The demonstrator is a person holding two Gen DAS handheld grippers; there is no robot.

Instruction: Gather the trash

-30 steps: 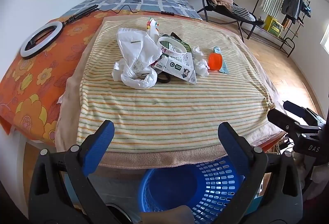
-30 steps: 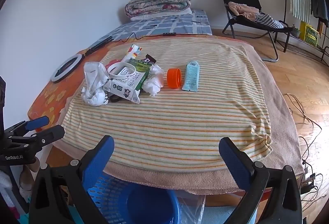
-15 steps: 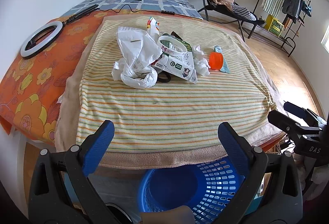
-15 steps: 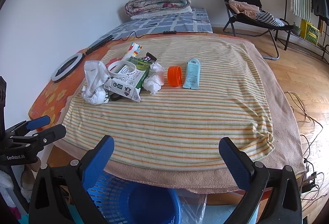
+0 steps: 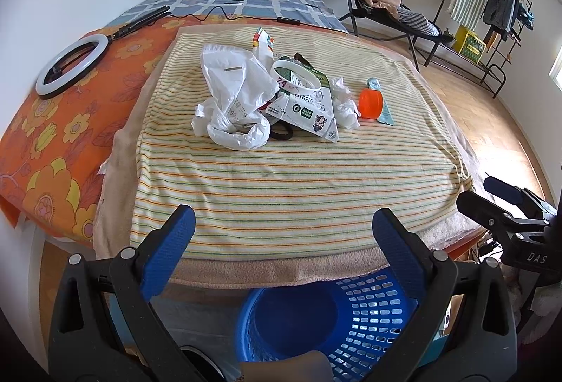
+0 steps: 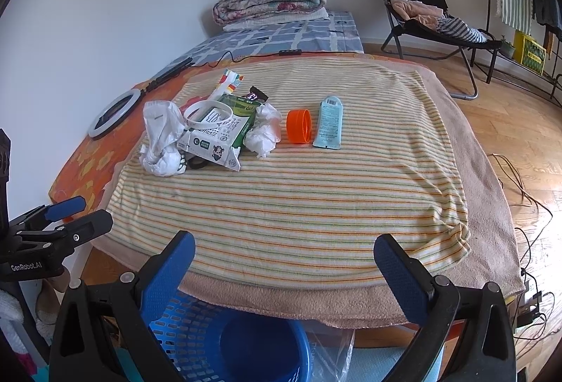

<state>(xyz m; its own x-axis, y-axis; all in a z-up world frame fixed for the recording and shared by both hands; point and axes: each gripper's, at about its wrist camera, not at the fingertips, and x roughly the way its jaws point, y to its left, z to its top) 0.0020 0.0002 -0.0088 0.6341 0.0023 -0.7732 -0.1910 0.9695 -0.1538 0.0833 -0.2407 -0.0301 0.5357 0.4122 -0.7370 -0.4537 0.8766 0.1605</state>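
Left wrist view, item one: trash pile, ahead of my tongs at mid-bed — white bag [image 5: 235,101], carton [image 5: 309,108], tissue [image 5: 346,103], orange cap [image 5: 370,104], tube [image 5: 383,108] just beside the cap. Item two: blue basket [image 5: 368,322], empty as far as I see, directly below both tongs at the bed's near edge. Left tongs [image 5: 281,234]: spread, holding nothing. Right tongs [image 6: 284,259]: spread, holding nothing. Step, by my reckoning: the start, nothing collected. Next move calls for reaching forward over the striped blanket [image 5: 281,189] to pinch one piece, likely the cap or tube on my right.
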